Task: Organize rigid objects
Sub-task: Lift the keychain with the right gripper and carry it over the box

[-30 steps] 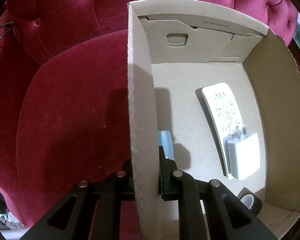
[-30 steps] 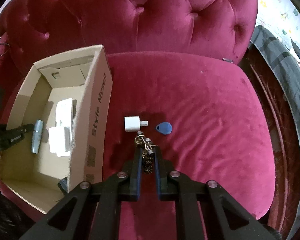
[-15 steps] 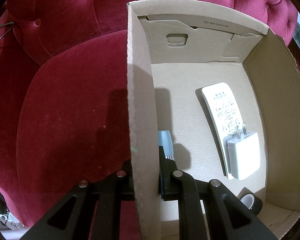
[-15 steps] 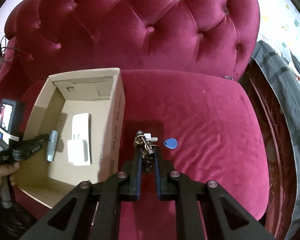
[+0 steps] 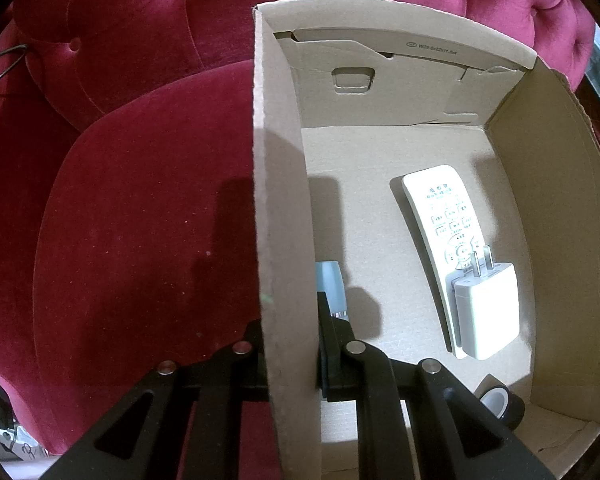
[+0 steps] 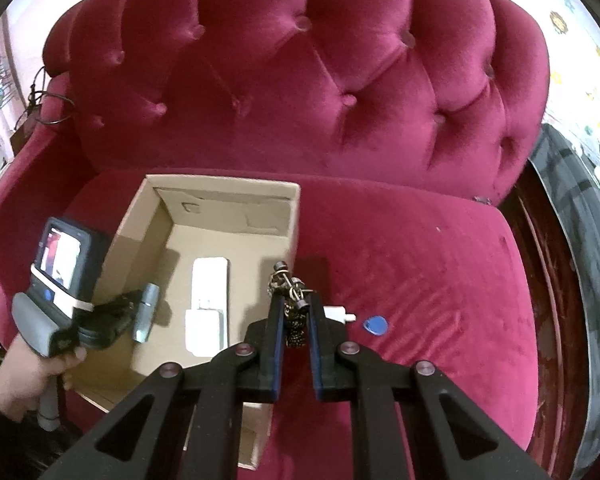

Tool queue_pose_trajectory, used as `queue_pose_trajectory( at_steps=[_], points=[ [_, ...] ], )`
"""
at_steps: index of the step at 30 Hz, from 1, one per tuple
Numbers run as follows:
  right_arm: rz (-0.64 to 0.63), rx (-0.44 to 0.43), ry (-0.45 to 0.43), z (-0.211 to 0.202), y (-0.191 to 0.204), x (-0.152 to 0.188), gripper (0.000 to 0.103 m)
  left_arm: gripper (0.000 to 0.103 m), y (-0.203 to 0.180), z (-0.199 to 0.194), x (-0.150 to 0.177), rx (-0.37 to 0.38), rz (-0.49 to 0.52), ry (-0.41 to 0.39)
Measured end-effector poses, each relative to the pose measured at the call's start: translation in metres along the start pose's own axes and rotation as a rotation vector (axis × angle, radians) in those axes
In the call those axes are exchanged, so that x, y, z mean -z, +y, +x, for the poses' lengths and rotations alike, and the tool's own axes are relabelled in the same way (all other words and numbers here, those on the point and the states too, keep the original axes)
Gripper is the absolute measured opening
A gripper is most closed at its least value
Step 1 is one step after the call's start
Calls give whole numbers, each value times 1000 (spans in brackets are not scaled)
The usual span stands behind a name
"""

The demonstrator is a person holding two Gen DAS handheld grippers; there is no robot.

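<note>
An open cardboard box [image 6: 292,216] stands on the red sofa seat. My left gripper [image 5: 290,332] is shut on the box's left wall [image 5: 280,208], one finger on each side; it also shows in the right wrist view [image 6: 118,312]. Inside lie a white remote [image 5: 440,220], a white charger [image 5: 486,316] on top of it, a grey cylinder [image 5: 332,288] and a tape roll [image 5: 500,404]. My right gripper [image 6: 294,308] is shut on a metal key bunch [image 6: 288,284], held above the box's right wall. A small white plug [image 6: 340,314] and a blue tag [image 6: 376,325] lie on the seat.
The tufted red backrest [image 6: 300,80] rises behind the seat. A dark cable [image 6: 44,108] hangs over the left armrest. A grey striped cloth [image 6: 572,240] lies at the right edge.
My right gripper has lifted the key bunch off the seat and carried it left toward the box. The left gripper and box have not moved.
</note>
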State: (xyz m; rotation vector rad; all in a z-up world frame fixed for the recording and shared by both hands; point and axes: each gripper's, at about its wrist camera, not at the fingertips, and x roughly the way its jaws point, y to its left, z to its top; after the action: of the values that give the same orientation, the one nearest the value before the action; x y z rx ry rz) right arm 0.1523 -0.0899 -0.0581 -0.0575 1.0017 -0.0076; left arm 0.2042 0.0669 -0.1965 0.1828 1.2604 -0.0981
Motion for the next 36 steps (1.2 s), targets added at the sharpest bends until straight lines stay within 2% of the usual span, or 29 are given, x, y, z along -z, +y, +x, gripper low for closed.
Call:
queue_pose_trajectory(
  at_steps=[12, 20, 36],
  points=[
    [-46, -61, -7, 14, 35, -18, 10, 15, 0, 0, 0, 1, -1, 0],
    [-61, -87, 21, 46, 53, -21, 10, 15, -2, 0, 0, -1, 0, 0],
    [-29, -40, 116, 123, 63, -15, 10, 15, -5, -1, 1, -4, 2, -2]
  ],
)
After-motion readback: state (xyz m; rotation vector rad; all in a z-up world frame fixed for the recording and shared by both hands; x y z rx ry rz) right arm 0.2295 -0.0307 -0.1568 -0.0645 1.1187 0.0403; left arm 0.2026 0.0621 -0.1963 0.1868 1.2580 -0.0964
